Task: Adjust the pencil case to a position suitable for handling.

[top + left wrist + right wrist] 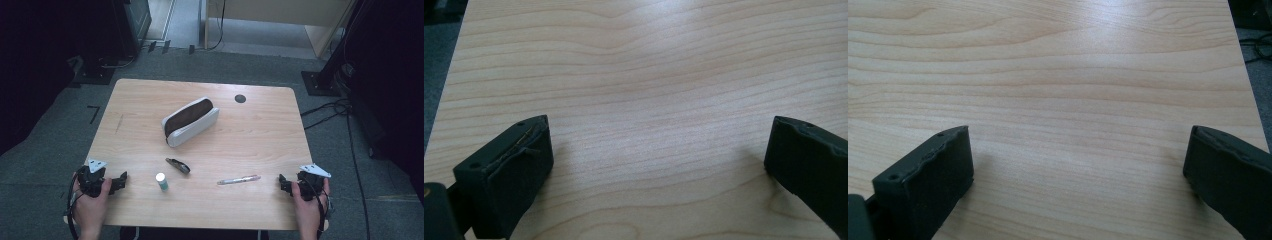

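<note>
High view, left to right: my left gripper [118, 182] rests at the near left corner of the table [260, 145], held in my left hand [91, 202], jaws spread and holding nothing. Right of it, near the near edge, a small tube [161, 181] with a white cap stands upright; just beyond and to its right lies a dark clip-like item [178, 165], too small to identify. A white case [190, 121] with a dark open top lies tilted at the middle of the table, well apart from both grippers. A pen [238, 179] lies close to the near edge, right of centre, roughly parallel to that edge. A dark round spot [240, 98] sits by the far edge, right of the case. My right gripper [283, 183] rests at the near right corner, in my right hand [310, 202], jaws likewise spread and empty. Left gripper view: my left gripper [658, 150] shows both black jaws wide apart over bare wood grain, the table's edge at upper left. Right gripper view: my right gripper [1079, 152] shows the same wide gap over bare wood, the table's edge at upper right.
</note>
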`<act>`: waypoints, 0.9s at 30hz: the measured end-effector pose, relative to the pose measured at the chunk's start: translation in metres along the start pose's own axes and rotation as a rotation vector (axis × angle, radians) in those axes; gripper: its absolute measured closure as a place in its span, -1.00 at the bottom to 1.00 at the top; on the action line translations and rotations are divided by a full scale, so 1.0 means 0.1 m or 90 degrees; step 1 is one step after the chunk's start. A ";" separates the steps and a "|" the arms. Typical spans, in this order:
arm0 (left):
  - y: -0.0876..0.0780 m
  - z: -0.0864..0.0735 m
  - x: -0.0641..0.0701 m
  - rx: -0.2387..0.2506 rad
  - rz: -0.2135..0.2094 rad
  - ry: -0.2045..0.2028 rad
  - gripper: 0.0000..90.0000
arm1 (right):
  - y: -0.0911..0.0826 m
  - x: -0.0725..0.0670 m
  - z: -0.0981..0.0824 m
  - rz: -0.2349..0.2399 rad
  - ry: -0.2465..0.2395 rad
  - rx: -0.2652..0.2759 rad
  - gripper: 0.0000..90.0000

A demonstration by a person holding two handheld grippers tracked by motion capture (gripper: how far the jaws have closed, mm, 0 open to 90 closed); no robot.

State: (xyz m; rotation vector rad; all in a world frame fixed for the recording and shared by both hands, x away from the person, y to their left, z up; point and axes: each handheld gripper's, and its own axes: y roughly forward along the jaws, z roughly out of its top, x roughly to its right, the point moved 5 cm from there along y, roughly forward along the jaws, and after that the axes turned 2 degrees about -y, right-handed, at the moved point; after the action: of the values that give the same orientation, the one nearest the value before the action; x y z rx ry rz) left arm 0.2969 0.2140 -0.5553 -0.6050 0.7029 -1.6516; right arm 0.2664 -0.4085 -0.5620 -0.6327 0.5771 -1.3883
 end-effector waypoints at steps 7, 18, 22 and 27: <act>0.00 0.00 0.00 0.001 0.000 0.000 -1.00 | -0.03 0.00 -0.01 0.005 -0.003 0.001 -0.93; 0.00 0.00 0.00 0.001 0.000 0.000 -1.00 | -0.29 -0.31 0.32 0.007 -0.021 0.046 -0.83; 0.00 0.00 0.00 0.001 0.000 0.000 -1.00 | -0.34 -0.45 0.51 0.013 -0.028 0.072 -0.82; 0.00 0.00 0.00 -0.001 0.000 0.002 -1.00 | -0.37 -0.61 0.70 0.027 -0.044 0.088 -0.82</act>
State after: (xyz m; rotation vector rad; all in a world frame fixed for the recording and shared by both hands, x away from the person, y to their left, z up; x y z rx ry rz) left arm 0.2964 0.2140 -0.5552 -0.6045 0.7065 -1.6527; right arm 0.2838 -0.3452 -0.4864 -0.5521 0.4330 -1.3491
